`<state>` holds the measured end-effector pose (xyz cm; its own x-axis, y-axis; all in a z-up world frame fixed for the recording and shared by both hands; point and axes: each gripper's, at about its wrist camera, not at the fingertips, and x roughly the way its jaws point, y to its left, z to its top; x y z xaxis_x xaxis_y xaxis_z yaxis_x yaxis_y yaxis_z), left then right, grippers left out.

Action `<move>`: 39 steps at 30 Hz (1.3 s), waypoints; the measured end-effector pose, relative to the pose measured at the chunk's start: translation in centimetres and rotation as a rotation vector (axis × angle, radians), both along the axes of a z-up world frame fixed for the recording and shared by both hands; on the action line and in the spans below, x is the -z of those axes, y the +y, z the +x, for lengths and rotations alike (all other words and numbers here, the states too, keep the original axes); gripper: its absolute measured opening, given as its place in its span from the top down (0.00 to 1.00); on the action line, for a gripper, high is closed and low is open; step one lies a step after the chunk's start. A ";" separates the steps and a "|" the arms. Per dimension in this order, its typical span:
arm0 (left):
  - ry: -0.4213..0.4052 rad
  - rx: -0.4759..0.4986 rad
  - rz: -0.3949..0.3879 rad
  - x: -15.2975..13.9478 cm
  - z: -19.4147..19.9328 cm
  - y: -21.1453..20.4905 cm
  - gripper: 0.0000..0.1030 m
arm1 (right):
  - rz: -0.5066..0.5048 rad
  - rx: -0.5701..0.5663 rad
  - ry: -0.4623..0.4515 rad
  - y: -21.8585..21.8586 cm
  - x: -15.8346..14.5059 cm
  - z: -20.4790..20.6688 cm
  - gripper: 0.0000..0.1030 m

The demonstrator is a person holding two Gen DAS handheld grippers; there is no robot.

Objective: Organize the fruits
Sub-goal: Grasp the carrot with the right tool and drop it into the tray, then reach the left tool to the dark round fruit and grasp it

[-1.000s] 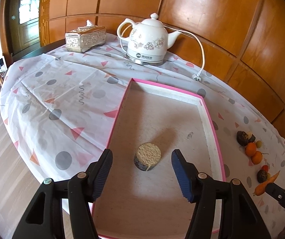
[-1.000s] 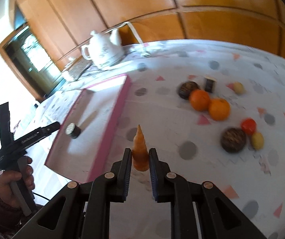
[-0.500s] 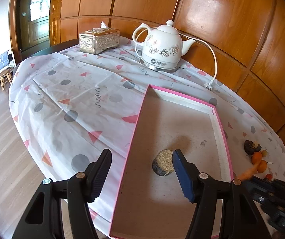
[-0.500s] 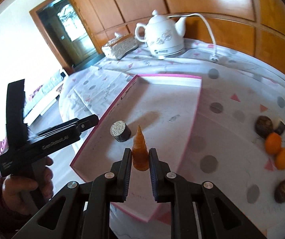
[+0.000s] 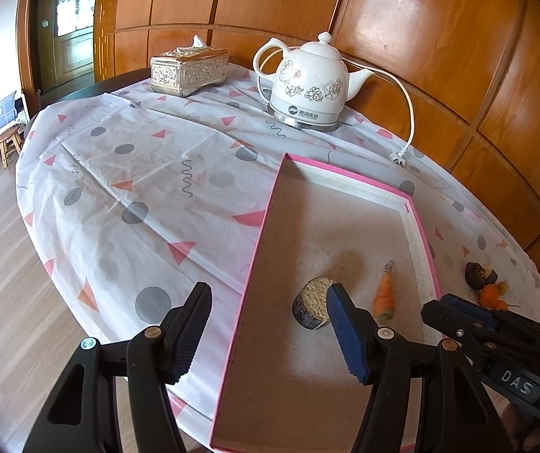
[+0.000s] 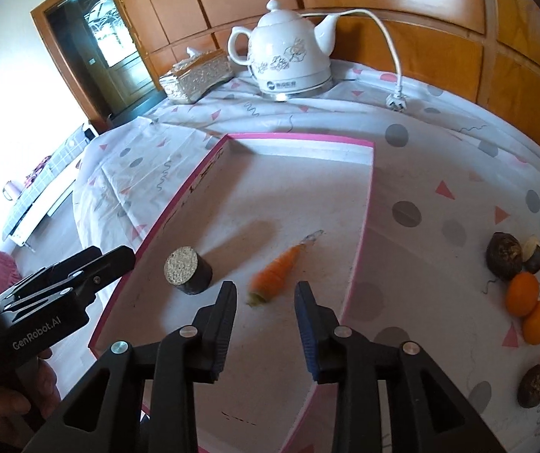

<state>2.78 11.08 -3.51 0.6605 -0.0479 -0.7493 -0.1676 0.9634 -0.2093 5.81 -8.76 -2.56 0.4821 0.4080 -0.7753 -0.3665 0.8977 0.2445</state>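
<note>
Currently the right gripper (image 6: 266, 309) has just been opening – its jaws stand apart, nothing between them; the carrot (image 6: 275, 273) lies free on the floor of the pink-rimmed tray (image 6: 292, 137) beside a dark cylinder (image 6: 188, 270). Left gripper (image 5: 266, 326) – jaws apart, empty, above the tray's near left rim

Small orange carrot (image 6: 275, 273) lies loose inside the pink-rimmed tray (image 6: 300, 139).
</note>
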 end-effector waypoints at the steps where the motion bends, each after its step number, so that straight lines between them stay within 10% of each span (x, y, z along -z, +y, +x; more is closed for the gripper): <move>1: 0.000 0.001 0.000 0.0 0.0 0.0 0.38 | 0.000 0.005 -0.003 -0.1 -0.1 -0.1 0.69; 39: -0.012 0.156 0.038 -1.1 -0.8 -5.0 0.38 | -0.164 0.539 -0.121 -16.3 0.2 -8.4 0.66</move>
